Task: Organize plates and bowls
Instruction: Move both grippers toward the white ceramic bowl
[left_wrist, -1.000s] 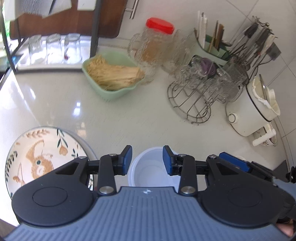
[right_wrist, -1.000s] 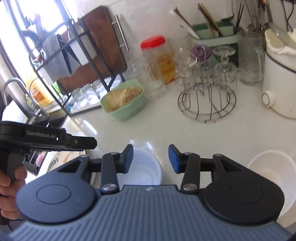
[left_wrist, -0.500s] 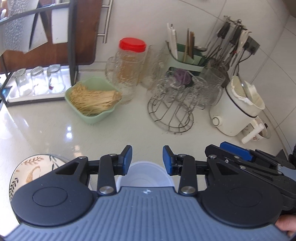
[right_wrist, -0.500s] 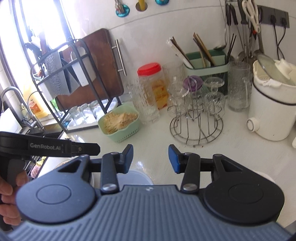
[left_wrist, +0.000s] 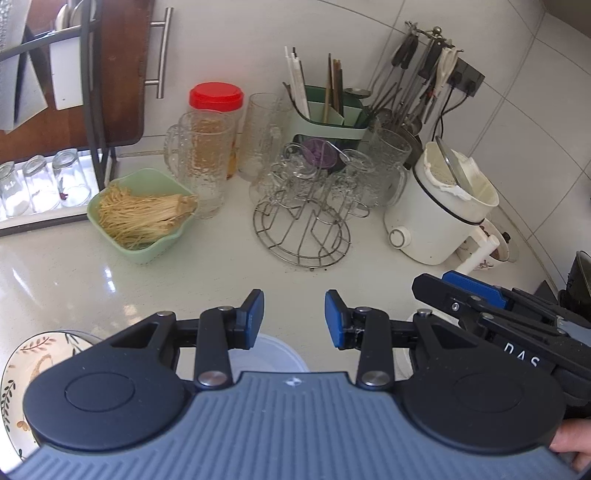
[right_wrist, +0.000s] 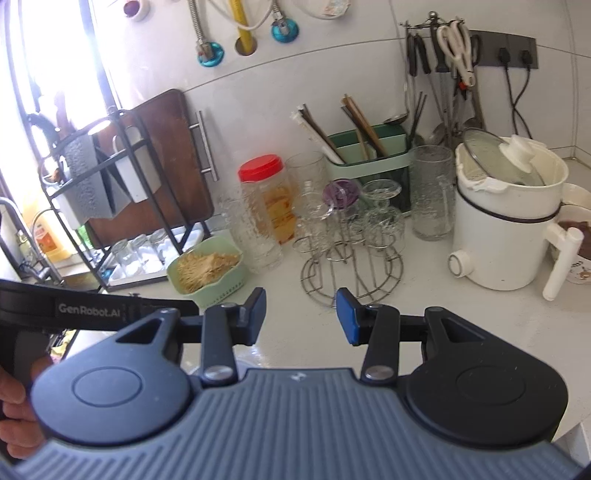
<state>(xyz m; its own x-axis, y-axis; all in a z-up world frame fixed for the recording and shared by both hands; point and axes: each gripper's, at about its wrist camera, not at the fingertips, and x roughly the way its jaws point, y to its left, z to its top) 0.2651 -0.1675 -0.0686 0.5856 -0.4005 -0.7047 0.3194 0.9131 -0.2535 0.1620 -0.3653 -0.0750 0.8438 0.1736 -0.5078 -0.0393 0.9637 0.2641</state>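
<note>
My biggest worry from here is reach: both sets of tongs sit above the tabletop (left_wrist: 110, 288) with nothing between their blue pads, and the dishes I need lie low at the bottom edge of the left wrist view, mostly hidden under the tool body, so I would be coming down on them nearly blind. The left tongs (left_wrist: 294, 317) stand partly open and empty, and the right tongs (right_wrist: 301, 315) are the same, a moderate gap with only bare white surface showing through. If I lower either one carelessly I could strike a rim edge-on and skid a dish across this glossy stone, or knock the two tools together, since the right tool's arm already crosses close beside the left one. Further back, the wire glass rack (left_wrist: 301, 236) and the tall glass mugs (left_wrist: 201, 166) crowd the wall, so any wide swing risks toppling glassware. As for the dishes: the white bowl (left_wrist: 273, 354) is plain, smooth and round, sitting just below the left tongs, and the patterned plate (left_wrist: 26, 362) lies flat at the lower left, cream with leaf sprigs and an orange figure, only partly visible.
</note>
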